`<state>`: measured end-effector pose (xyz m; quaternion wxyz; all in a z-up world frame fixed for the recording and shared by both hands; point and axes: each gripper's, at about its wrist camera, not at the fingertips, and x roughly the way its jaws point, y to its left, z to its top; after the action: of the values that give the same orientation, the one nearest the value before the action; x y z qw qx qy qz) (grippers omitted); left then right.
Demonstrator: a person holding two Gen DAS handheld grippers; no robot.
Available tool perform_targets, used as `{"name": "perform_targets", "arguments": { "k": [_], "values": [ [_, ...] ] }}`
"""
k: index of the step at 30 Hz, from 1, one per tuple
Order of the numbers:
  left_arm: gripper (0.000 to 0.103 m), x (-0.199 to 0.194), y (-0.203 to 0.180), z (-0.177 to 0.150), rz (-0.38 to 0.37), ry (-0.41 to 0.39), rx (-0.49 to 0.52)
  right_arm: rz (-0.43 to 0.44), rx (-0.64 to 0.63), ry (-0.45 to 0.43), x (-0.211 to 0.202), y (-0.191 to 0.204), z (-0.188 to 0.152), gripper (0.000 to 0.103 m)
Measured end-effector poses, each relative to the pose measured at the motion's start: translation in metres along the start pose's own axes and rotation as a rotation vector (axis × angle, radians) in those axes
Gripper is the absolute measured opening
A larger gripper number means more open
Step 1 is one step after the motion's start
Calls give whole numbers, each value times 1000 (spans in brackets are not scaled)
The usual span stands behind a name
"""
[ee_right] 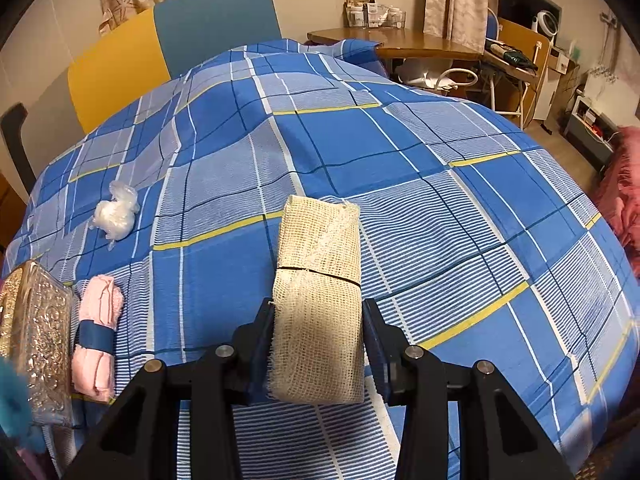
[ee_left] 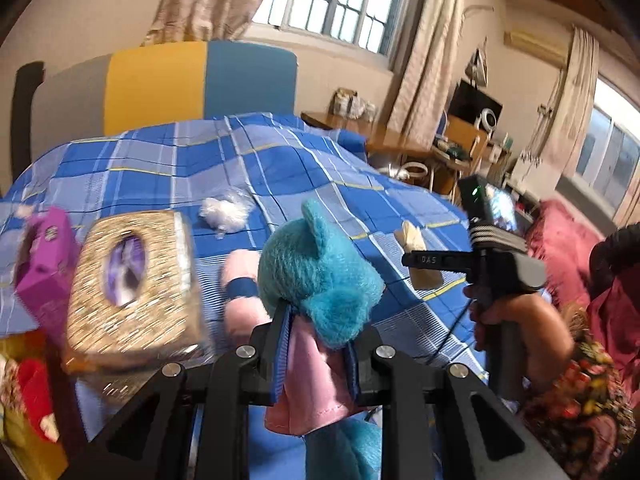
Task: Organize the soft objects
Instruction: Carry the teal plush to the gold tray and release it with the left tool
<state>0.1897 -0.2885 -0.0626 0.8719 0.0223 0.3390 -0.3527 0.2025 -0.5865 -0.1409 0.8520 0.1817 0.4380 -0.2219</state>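
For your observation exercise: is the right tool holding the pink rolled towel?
No, the right tool grips a beige mesh cloth; the pink rolled towel lies on the bedspread.

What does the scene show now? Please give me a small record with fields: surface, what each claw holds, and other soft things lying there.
surface: bed with blue checked cover
left claw: shut on the blue plush toy, gripped at its pink cloth part
right claw: shut on the cream mesh cloth roll
lying on cover: pink rolled towel with blue band; small white plastic bag
beside the towel: ornate golden box
left edge, left wrist view: purple box, blurred
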Motion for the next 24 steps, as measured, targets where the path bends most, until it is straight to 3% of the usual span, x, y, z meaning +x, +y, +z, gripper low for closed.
{"name": "perform_targets", "arguments": {
  "k": [7,14,24],
  "values": [
    [22,-65,49,-14,46,-79,-74,-38,-4,-23,-3,-3,1,43],
    [22,-116,124,-39,184,-108,-180,-63,10,-11,0,-8,0,43],
    [23,-128,220,-103,338,-2,-383,-84,14,-8,1,-10,-1,43]
  ]
}}
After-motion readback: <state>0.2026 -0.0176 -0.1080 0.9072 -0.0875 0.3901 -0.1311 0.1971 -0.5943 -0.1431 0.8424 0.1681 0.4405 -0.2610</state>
